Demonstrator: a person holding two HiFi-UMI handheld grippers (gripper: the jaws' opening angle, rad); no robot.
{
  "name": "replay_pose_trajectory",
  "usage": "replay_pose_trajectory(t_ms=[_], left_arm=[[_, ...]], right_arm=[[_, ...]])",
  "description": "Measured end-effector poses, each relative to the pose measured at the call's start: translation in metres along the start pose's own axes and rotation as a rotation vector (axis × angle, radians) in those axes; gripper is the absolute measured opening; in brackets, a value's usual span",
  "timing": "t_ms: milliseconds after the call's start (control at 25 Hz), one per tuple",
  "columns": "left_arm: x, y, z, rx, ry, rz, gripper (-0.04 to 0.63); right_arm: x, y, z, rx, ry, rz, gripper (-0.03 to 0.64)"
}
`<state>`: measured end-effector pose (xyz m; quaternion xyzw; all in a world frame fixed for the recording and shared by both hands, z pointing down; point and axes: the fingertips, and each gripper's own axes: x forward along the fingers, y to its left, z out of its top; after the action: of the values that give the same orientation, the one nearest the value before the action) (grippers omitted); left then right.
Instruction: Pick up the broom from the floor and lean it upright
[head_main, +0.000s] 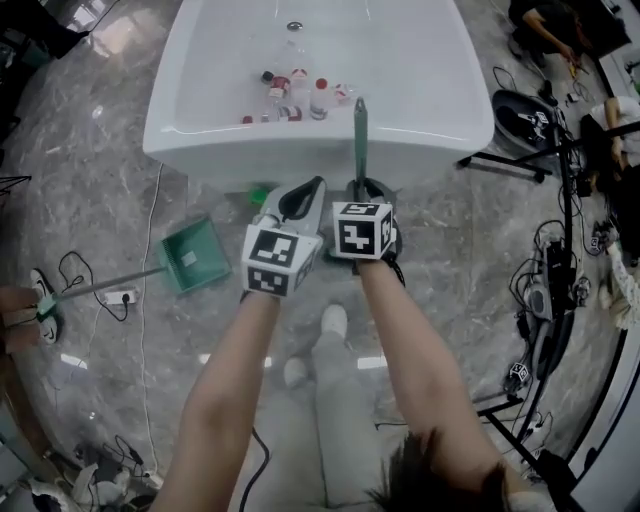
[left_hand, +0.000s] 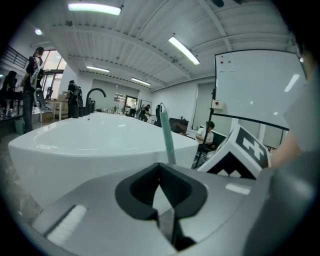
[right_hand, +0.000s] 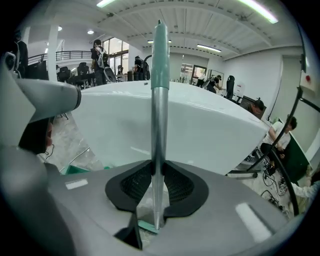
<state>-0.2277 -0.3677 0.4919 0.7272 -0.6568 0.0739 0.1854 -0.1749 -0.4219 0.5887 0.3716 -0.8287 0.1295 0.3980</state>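
The broom's silver handle with its green top (head_main: 360, 128) stands upright in front of the white table. My right gripper (head_main: 366, 188) is shut on it low on the shaft. In the right gripper view the handle (right_hand: 159, 100) runs straight up between the black pads (right_hand: 175, 187), and a strip of the green broom head (right_hand: 146, 226) shows below the right gripper (right_hand: 157, 200). My left gripper (head_main: 300, 196) hangs just left of the handle, apart from it. In the left gripper view the left gripper (left_hand: 165, 212) has its jaw tips together with nothing between them, and the handle (left_hand: 167, 140) rises beyond.
The white table (head_main: 200, 135) carries several small bottles (head_main: 295, 92) close ahead. A green dustpan (head_main: 195, 255) lies on the marble floor at the left, its long handle (head_main: 100, 288) reaching left. Cables and tripod stands (head_main: 555, 260) crowd the right side. My legs (head_main: 335, 400) are below.
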Motion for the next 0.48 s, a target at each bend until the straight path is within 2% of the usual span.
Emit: replay_pose_trajectory(t_ms=[200, 360, 480], left_arm=[[0.009, 0.016, 0.007, 0.023, 0.011, 0.019, -0.002], [0.006, 0.030, 0.007, -0.005, 0.014, 0.042, -0.002], [0.002, 0.038, 0.006, 0.000, 0.024, 0.043, -0.002]], right_arm=[[0.013, -0.001, 0.006, 0.007, 0.023, -0.028, 0.081], [0.017, -0.003, 0.007, 0.021, 0.037, -0.047, 0.083], [0.018, -0.004, 0.008, 0.029, 0.030, -0.080, 0.084]])
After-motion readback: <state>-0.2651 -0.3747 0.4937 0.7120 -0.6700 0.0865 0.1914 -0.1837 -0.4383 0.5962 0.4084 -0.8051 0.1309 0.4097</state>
